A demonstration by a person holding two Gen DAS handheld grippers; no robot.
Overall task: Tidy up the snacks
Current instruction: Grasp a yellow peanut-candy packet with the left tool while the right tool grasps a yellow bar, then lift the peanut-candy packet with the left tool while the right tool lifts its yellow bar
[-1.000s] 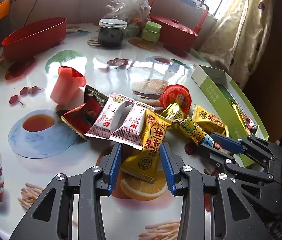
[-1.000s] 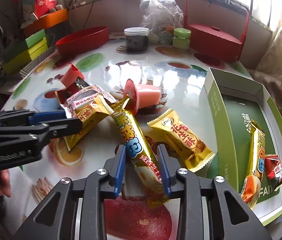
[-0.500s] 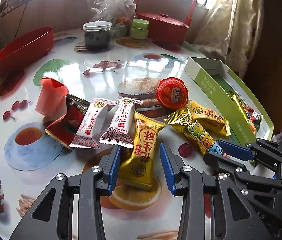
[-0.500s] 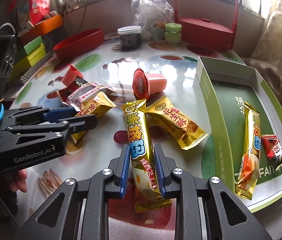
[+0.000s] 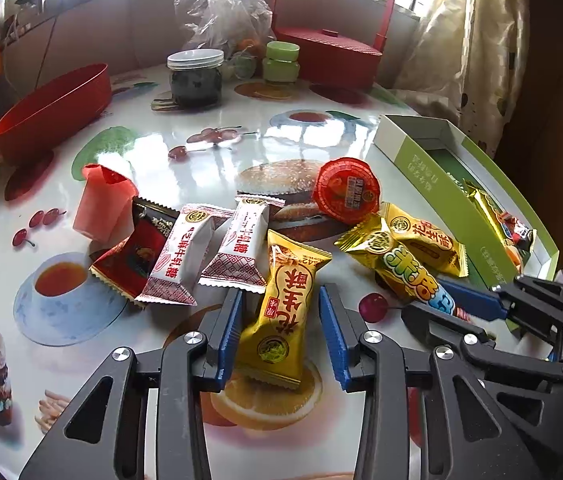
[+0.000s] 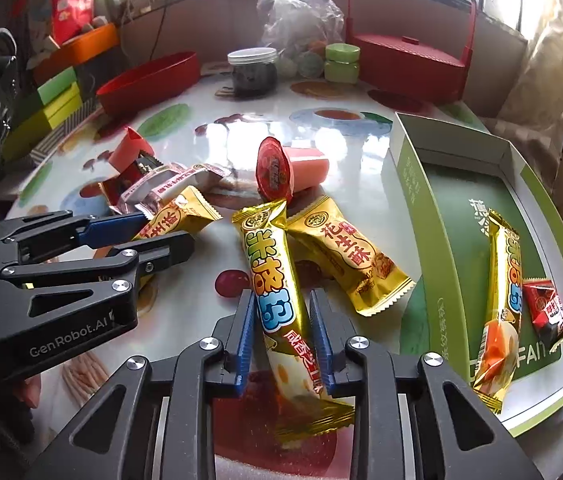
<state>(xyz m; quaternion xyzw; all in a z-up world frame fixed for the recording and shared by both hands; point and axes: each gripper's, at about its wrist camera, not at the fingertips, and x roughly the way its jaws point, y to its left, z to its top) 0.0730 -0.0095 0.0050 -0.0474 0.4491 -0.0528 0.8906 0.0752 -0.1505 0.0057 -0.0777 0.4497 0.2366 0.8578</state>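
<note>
Pick-up step: the left gripper (image 5: 279,322) is closing its fingers around a yellow snack packet (image 5: 283,312) lying between them, apparently not yet pinched. The right gripper (image 6: 281,334) clamps a long gold bar (image 6: 277,300). Next, each needs lifting toward the green box (image 6: 413,184), right of the fingers.

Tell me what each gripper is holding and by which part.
Right gripper: long gold snack stick, gripped mid-length. Left gripper: closing around the yellow peanut-candy packet, not yet gripping.

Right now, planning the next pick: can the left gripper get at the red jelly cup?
Probably not yet: the left gripper is closing its jaws around the yellow packet. Beyond it, the red jelly cup lies uncovered.
</note>
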